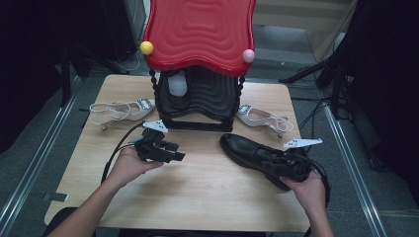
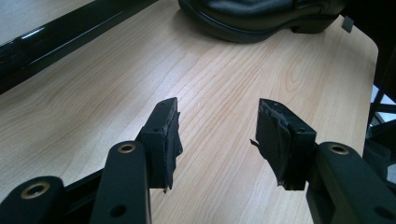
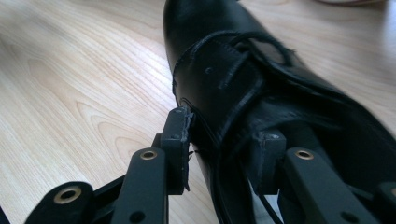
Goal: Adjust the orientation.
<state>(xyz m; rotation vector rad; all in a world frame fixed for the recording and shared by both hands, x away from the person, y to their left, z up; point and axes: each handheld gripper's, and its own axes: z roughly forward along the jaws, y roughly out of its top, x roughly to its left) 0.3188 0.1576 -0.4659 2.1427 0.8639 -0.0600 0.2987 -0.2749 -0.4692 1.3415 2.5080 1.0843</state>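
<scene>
A black leather shoe (image 1: 242, 148) lies on its sole at the right of the wooden table (image 1: 197, 197), toe toward the middle. My right gripper (image 1: 272, 166) is at its heel end. In the right gripper view this gripper (image 3: 224, 127) has one pad outside the shoe's (image 3: 219, 56) side wall and the other inside the opening, pressing on the leather. My left gripper (image 1: 178, 152) hovers left of centre, its jaws open with nothing between them. In the left gripper view, bare wood lies between the jaws of that gripper (image 2: 217, 116), and the shoe (image 2: 261, 18) is farther off.
A black shoe stand (image 1: 200, 103) with a wavy red roof (image 1: 200, 29) stands at the table's back centre. One white slingback heel (image 1: 123, 109) lies to its left and another (image 1: 262, 118) to its right. Metal rails run along both sides of the table.
</scene>
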